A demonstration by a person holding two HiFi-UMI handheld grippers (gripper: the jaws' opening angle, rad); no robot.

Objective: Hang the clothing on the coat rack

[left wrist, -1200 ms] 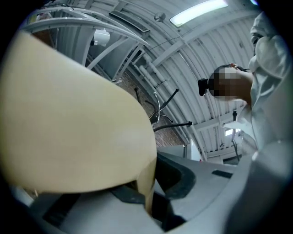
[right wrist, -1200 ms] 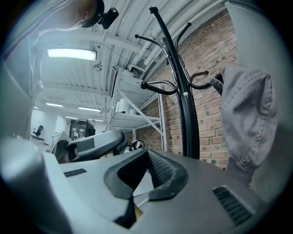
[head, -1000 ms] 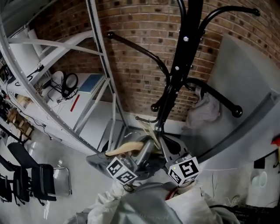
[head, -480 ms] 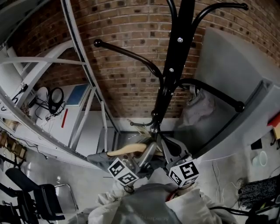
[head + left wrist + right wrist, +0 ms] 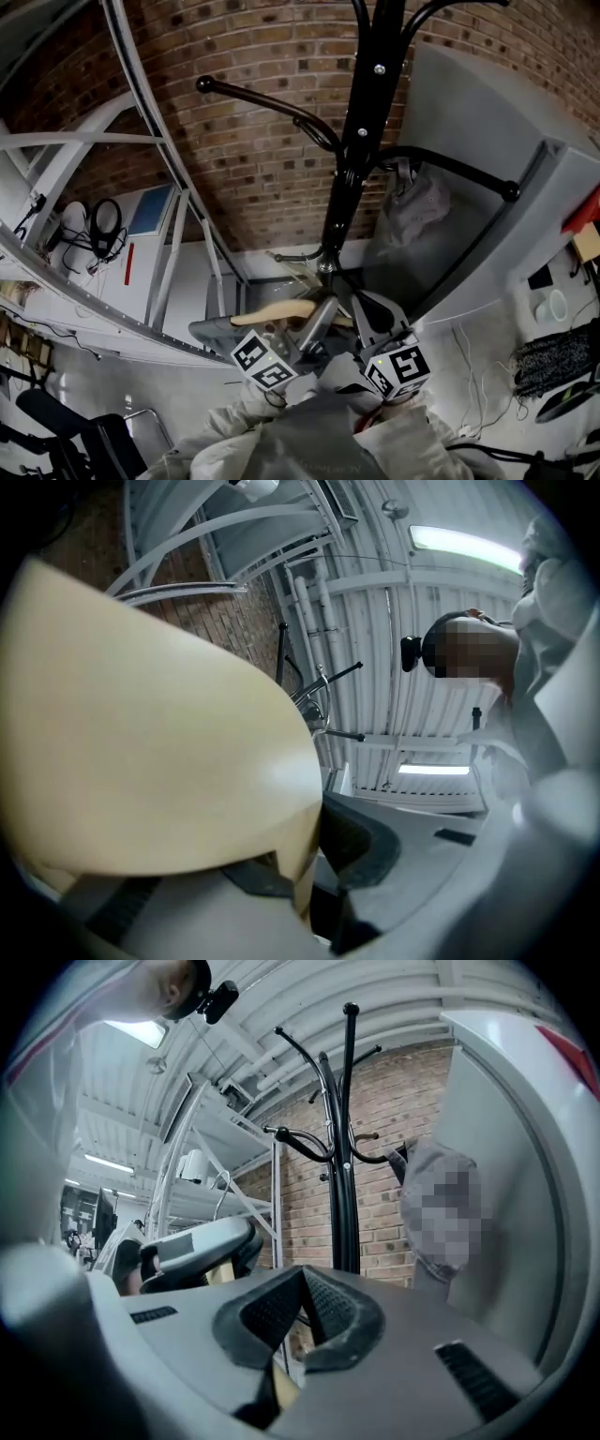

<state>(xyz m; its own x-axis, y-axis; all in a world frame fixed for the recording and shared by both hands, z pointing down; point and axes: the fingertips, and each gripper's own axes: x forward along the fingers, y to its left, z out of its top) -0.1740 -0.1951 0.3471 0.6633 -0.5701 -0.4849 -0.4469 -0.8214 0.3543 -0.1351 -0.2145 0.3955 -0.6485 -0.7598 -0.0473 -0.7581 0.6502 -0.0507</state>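
The black coat rack (image 5: 361,141) stands before me, its pole and curved arms also in the right gripper view (image 5: 342,1147). A grey garment (image 5: 417,202) hangs from one right-hand arm. A wooden hanger (image 5: 272,312) with a metal hook (image 5: 298,255) is held low beside the pole. Grey clothing (image 5: 208,333) drapes over its left end and falls toward me. My left gripper (image 5: 307,326) is shut on the hanger, whose pale wood (image 5: 159,752) fills the left gripper view. My right gripper (image 5: 349,305) is shut on the hanger near its neck, a sliver of wood (image 5: 281,1393) showing under the pads.
A brick wall (image 5: 272,159) is behind the rack. A white metal shelving frame (image 5: 178,234) slants along the left, with cables and headphones (image 5: 98,225) on it. A grey panel (image 5: 478,159) stands close on the right. A black chair (image 5: 75,441) is at the lower left.
The view has swung left and in toward the rack, so the pole sits more upright in the frame. Both grippers keep their hold on the hanger beside the pole.
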